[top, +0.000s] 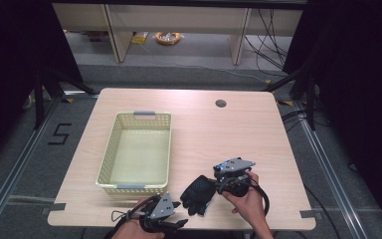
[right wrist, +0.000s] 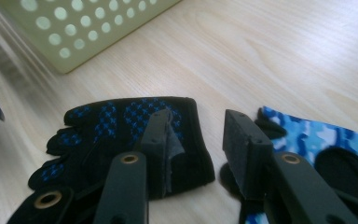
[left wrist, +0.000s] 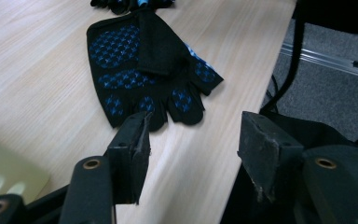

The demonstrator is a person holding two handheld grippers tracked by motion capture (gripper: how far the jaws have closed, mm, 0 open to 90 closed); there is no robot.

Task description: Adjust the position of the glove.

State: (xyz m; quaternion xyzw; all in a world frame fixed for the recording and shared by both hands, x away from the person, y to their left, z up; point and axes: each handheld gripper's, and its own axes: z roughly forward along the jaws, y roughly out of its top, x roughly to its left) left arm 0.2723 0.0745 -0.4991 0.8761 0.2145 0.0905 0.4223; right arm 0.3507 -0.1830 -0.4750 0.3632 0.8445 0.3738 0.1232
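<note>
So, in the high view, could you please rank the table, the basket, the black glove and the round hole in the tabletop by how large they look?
1. Table
2. Basket
3. Black glove
4. Hole, though it lies farther from the camera than the glove, so it looks a little smaller than it would up close.

Grey floor [top: 189, 55], black curtains [top: 358, 74], pale cabinets [top: 179, 20] behind.

A black glove [left wrist: 144, 70] is marked with blue cross-shaped dots across palm and fingers. A second glove [right wrist: 317, 137] is patterned in blue, light-blue and white camouflage with black parts. The basket [top: 110, 149] is coloured pale yellow-green, perforated, its handles [top: 144, 113] apparently grey. The worktop [top: 219, 134] is finished in light wood grain. Black tongs [left wrist: 191, 149] are seen.
</note>
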